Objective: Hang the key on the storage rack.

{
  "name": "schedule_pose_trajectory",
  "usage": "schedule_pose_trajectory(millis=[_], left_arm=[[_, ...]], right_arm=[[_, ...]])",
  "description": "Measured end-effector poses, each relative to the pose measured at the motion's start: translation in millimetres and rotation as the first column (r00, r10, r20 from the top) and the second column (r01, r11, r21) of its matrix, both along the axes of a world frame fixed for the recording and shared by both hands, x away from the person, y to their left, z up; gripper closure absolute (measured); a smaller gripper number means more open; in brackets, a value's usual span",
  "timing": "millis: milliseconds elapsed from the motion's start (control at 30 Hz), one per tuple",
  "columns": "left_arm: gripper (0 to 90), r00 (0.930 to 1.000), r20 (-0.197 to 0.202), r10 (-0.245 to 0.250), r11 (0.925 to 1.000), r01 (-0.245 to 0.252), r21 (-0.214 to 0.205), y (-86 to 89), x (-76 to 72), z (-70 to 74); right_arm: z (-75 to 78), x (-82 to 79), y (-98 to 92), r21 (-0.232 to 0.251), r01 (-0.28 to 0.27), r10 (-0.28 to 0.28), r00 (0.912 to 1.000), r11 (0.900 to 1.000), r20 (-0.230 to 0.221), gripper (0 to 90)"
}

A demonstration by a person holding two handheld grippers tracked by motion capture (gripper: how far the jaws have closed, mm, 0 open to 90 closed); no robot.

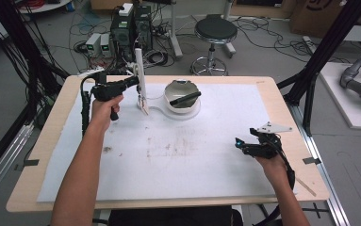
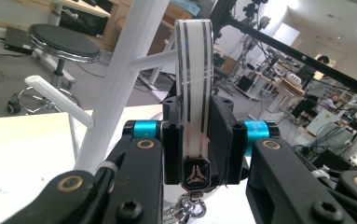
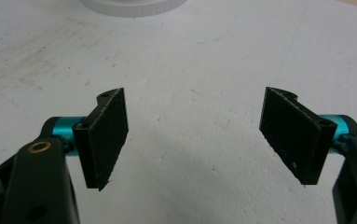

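Observation:
My left gripper (image 1: 132, 82) is held high at the back left of the table, next to a white peg stand (image 1: 140, 70). In the left gripper view its jaws are shut on a white strap with black stripes (image 2: 194, 70), which stands upright between the pads. A dark emblem and a metal clasp (image 2: 195, 173) hang at the strap's lower end. The stand's post (image 2: 125, 79) and a peg (image 2: 59, 100) rise just behind and to the left of the strap. My right gripper (image 1: 243, 145) rests low at the table's right. Its jaws (image 3: 195, 135) stand open over bare white mat.
A white bowl (image 1: 176, 92) with a black stick across it sits on a round white base (image 1: 187, 114) right of the stand. The white mat (image 1: 178, 160) covers most of the wooden table. A black stool (image 1: 215, 30) and cables lie on the floor beyond.

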State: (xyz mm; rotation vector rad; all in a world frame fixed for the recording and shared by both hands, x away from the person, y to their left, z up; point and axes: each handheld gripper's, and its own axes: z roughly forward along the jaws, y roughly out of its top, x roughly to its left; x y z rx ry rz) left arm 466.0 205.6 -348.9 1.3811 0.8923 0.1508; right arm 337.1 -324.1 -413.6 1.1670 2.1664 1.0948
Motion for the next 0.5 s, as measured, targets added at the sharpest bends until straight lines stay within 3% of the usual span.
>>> schedule_pose_trajectory(millis=[367, 500], left_arm=[[74.2, 0.9982, -0.019, 0.057, 0.9983, -0.057, -0.008, 1.5, 1.0, -0.4], [73.8, 0.9966, -0.023, 0.079, 0.9966, -0.078, 0.026, 1.3, 1.0, -0.4]], right_arm=[[-0.2, 0.0, 0.0, -0.006, -0.003, 0.003, 1.0, 1.0, 0.002, 23.9], [-0.3, 0.0, -0.3, -0.002, 0.0, 0.0, 1.0, 1.0, -0.002, 23.9]])
